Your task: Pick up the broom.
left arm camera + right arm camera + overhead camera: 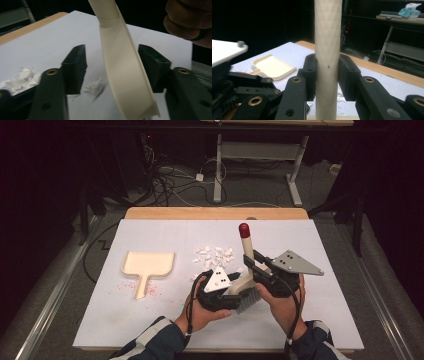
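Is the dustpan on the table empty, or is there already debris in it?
Empty. The dustpan shows a bare cream inside in the high view, and the white scraps lie apart on the white table.

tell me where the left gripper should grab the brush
On the flat cream neck of the brush, just above the bristles, one jaw to each broad face. The right gripper already clamps the round handle higher up, so that part is taken.

Brush — cream matt plastic, its handle faintly faceted, with a glossy red cap and grey bristles. Dustpan in the same cream plastic, smooth. Scraps look like white crumpled paper. Desk edge is pale wood under a matt white sheet. Both tongs — matt black plastic with brass-coloured rivets.
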Motion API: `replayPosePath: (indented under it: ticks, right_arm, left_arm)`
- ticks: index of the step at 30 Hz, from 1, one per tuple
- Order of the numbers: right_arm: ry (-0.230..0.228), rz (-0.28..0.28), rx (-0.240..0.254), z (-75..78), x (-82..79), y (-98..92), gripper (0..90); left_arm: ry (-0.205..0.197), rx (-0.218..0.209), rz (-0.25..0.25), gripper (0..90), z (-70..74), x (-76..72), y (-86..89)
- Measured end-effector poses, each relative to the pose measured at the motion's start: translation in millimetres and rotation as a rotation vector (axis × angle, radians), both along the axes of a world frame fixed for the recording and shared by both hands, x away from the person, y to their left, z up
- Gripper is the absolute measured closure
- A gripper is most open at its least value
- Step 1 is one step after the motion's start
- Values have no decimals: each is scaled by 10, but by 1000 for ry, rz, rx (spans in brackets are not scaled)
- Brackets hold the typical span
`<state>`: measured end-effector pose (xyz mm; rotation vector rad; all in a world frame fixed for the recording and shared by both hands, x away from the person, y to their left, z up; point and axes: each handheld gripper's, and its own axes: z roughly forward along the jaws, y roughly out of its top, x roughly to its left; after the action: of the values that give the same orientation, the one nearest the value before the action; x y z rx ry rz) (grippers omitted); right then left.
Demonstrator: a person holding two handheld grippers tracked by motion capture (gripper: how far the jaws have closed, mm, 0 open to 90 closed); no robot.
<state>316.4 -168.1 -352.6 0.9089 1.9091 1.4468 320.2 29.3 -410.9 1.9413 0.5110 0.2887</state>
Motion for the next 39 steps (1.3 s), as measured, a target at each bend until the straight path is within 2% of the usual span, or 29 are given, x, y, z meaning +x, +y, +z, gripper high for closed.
replayPosePath:
  ticks: [3,5,6,7,9,11,13,14,16,18,19,20,21,22,24,25,26,27,28,30,32,34,37,39]
  right_arm:
    - [-21,13,-1,6,-43,30,707]
    - [-42,31,2,21,-59,27,706]
    - [-37,36,15,30,-68,20,705]
    - [-41,58,22,38,-64,7,704]
    - [-44,96,18,60,-58,-16,691]
    - [-44,162,0,84,-26,-48,657]
    - [-51,181,-5,97,-23,-73,646]
    - [-30,257,-31,129,11,-118,577]
    - [-34,307,-80,140,21,-163,542]
    - [-15,383,-159,133,34,-195,489]
    - [-23,397,-195,117,35,-217,473]
    - [-23,417,-217,91,46,-243,461]
    - [-23,417,-217,91,46,-243,461]
    - [27,500,-248,16,98,-282,422]
    - [42,545,-296,-77,136,-281,414]
    - [63,566,-304,-120,158,-266,401]
    - [63,566,-304,-120,158,-266,401]
    - [100,632,-340,-202,191,-205,396]
    - [106,653,-361,-242,193,-168,392]
    - [135,719,-384,-321,199,-102,389]
    - [141,758,-386,-400,207,-52,391]
    - [155,789,-387,-472,210,-5,437]
    - [162,858,-398,-544,205,35,573]
    - [155,874,-405,-558,195,40,600]
  left_arm:
    - [-4,11,-15,596,6,13,27]
    - [-19,32,3,620,62,14,102]
    - [-19,32,3,629,62,14,102]
    - [-25,54,-3,634,110,22,161]
    - [-13,51,-16,647,127,33,198]
    - [-14,68,-26,658,148,49,280]
    - [-15,76,-29,660,151,46,300]
    - [-18,97,-42,660,156,34,345]
    - [-21,117,-55,660,157,16,388]
    - [-27,139,-74,660,150,-10,433]
    - [-27,139,-74,660,150,-10,433]
    - [-33,161,-110,660,133,-45,483]
    - [-33,161,-110,660,133,-45,483]
    - [-36,180,-121,660,125,-66,504]
    - [-29,195,-150,660,100,-101,553]
    - [-18,195,-179,660,74,-132,597]
    - [-18,195,-179,660,74,-132,597]
    - [-15,203,-201,660,58,-161,624]
    - [-15,212,-208,660,57,-171,631]
    - [-10,212,-241,660,57,-181,634]
    - [-8,207,-271,660,56,-189,614]
    - [-13,213,-290,659,54,-196,583]
    - [-5,206,-314,659,42,-179,569]
    - [0,206,-331,658,33,-163,571]
